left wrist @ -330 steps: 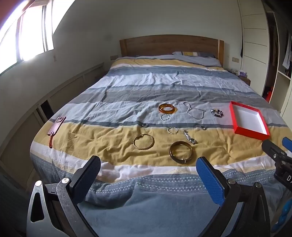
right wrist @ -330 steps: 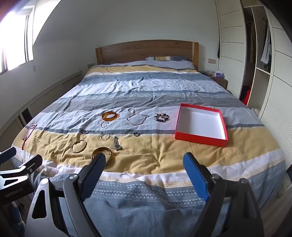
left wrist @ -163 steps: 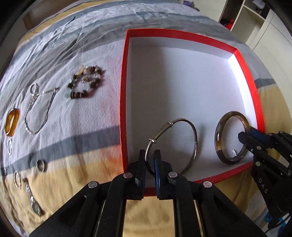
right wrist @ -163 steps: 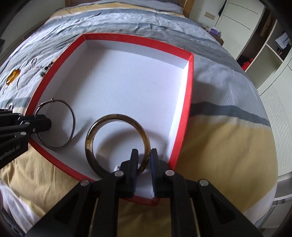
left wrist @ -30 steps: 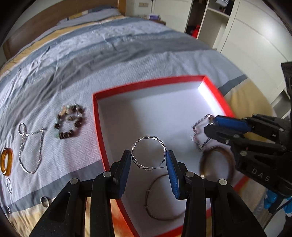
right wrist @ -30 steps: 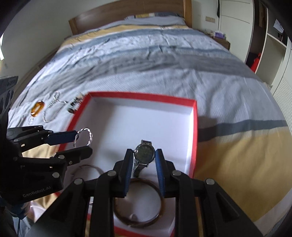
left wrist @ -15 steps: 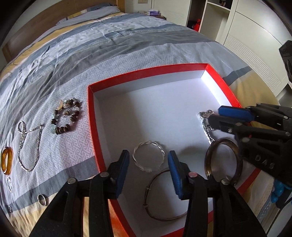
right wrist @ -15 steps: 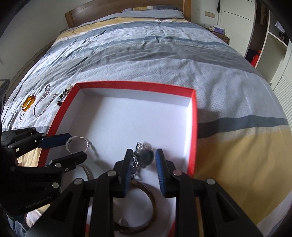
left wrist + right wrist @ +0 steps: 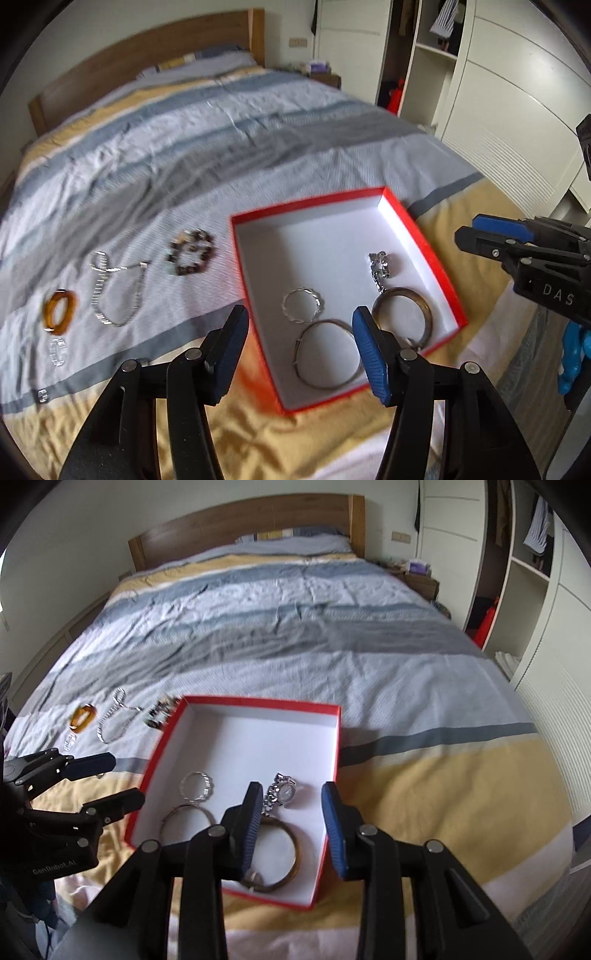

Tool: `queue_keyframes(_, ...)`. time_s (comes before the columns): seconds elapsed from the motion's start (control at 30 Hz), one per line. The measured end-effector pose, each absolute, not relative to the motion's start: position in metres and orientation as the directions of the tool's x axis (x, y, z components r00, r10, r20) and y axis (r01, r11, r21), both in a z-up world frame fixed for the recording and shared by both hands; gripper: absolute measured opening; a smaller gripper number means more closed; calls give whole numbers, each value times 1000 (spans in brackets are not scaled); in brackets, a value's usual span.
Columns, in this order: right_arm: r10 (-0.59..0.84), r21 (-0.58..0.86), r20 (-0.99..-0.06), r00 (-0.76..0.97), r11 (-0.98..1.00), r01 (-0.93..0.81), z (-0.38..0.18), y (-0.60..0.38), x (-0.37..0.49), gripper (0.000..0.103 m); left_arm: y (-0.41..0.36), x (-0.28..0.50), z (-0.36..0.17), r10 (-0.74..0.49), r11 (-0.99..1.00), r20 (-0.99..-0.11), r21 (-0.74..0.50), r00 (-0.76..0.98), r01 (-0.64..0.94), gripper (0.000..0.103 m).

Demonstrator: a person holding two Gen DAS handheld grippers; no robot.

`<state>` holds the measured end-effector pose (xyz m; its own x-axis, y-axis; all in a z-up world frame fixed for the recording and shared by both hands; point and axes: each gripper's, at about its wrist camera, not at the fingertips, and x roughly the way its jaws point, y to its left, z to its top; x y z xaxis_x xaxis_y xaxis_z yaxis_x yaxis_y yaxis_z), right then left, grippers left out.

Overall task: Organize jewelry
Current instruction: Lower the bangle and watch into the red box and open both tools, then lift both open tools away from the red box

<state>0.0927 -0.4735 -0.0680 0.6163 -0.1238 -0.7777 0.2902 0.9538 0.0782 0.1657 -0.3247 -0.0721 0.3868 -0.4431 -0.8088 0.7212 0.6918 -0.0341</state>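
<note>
A red box [image 9: 424,232] [image 9: 332,760] with a white inside lies on the bed. In it are a twisted silver bangle [image 9: 301,305] [image 9: 197,785], a thin metal hoop [image 9: 328,355] [image 9: 188,821], a dark bangle [image 9: 402,312] [image 9: 277,856] and a silver watch [image 9: 379,266] [image 9: 280,794]. My left gripper [image 9: 299,347] is open and empty above the box's near left corner. My right gripper [image 9: 290,823] is open and empty above the box's near edge. On the bedspread left of the box lie a beaded bracelet [image 9: 190,254], a silver chain [image 9: 116,288] and an amber bangle [image 9: 59,308].
Small rings [image 9: 58,350] [image 9: 42,395] lie on the bedspread at the left. Wardrobe doors and open shelves [image 9: 436,74] stand right of the bed. The wooden headboard [image 9: 243,524] is at the far end.
Both grippers have let go, the left of the twisted bangle, the right of the watch. Both have opened wider and drawn back and up from the box.
</note>
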Motion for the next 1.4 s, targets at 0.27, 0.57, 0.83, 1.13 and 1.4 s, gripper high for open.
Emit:
queue_keyframes(0.27,-118,104,-714,690,957,272,-22,-430,55,32,-277,117,-30,-432,718,-777,11,457,696,65)
queue_keyframes(0.57,-59,134,-691,720,969,208,-23,-358,34,32,-177,79,-2,-344,877,-688,8,639,480,84)
queue_keyframes(0.83,-42,107,-710,703,980,166,-34,-300,41,32,-113,64,-7,-239,937,-647,43,724,348,87)
queue_keyframes(1.13,6,92,-711,703,992,85,-33,-244,75,32,-55,86,-23,-201,962,-635,16,746,272,87)
queue_keyframes(1.4,85,129,-727,682,992,14,-52,-214,114,32,-18,115,-43,-135,977,-682,30,719,212,87)
